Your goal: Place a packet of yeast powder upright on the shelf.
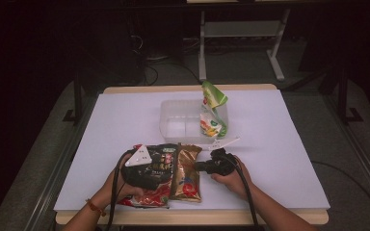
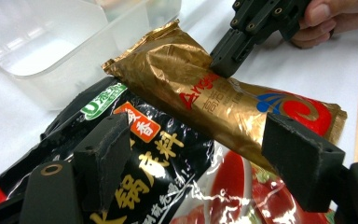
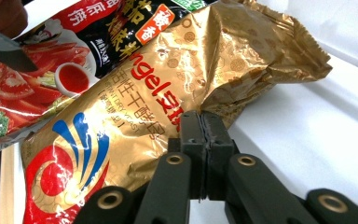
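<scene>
clear plastic tub (image 1: pixel 173 126) mid white worktop (image 1: pixel 279 159), green pouch (image 1: pixel 212 113) leaning inside at right end. gold foil packet (image 1: pixel 185 173) beside red-black sauce bag (image 1: pixel 151 180). right tool (image 3: pixel 204 126) pressed together against packet edge; left tool (image 2: pixel 205 163) spread over bag.

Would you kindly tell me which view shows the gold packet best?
The left gripper view: the gold packet lies nearly whole, its printing readable, with the right claw shut at its edge. The right gripper view crops its bottom end behind the claw. The high view shows it small, beside the black packet.
</scene>
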Demonstrator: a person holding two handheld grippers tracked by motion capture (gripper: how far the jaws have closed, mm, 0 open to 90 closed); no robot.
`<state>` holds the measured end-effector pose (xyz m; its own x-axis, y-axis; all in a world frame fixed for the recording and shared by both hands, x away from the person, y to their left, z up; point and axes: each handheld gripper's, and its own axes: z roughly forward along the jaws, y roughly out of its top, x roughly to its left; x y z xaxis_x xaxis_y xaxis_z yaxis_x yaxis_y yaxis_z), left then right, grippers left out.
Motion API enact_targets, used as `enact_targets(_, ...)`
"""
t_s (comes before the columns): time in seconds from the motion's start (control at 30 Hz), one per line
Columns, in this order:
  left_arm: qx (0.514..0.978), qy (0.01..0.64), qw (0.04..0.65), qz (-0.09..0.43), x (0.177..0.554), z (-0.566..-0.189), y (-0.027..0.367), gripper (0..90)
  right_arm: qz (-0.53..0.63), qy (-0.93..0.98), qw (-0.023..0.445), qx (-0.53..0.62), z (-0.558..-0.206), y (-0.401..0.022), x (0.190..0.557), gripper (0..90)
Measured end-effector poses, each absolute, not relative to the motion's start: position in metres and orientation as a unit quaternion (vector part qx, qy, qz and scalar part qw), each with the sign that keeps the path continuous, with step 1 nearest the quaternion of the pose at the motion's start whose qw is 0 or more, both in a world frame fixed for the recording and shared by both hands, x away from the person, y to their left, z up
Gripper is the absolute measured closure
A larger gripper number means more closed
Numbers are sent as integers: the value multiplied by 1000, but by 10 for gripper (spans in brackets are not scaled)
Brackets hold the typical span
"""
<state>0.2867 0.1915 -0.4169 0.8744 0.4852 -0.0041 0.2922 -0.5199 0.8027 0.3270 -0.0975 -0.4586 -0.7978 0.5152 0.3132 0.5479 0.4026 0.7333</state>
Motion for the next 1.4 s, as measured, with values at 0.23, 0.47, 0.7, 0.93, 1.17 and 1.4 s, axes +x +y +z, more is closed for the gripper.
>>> enact_targets(0.23, 864, 225, 439, 104, 292, -416, 186, 235, -461, -839, -24, -288, -446, -101, 318, 900)
enact_targets(0.47, 864, 230, 439, 89, 295, -419, 181, 234, -480, -835, -55, -261, -430, -106, 309, 900)
enact_targets(0.7, 866, 218, 441, 91, 291, -420, 176, 233, -451, -838, -43, -304, -437, -110, 315, 677)
enact_targets(0.93, 868, 216, 437, 92, 290, -424, 179, 234, -444, -819, 13, -363, -448, -105, 328, 340)
enact_targets(1.17, 867, 211, 441, 92, 287, -423, 180, 234, -439, -811, 22, -386, -456, -92, 337, 358)
enact_targets(1.4, 866, 215, 441, 94, 288, -423, 180, 234, -456, -816, 22, -355, -454, -94, 336, 848)
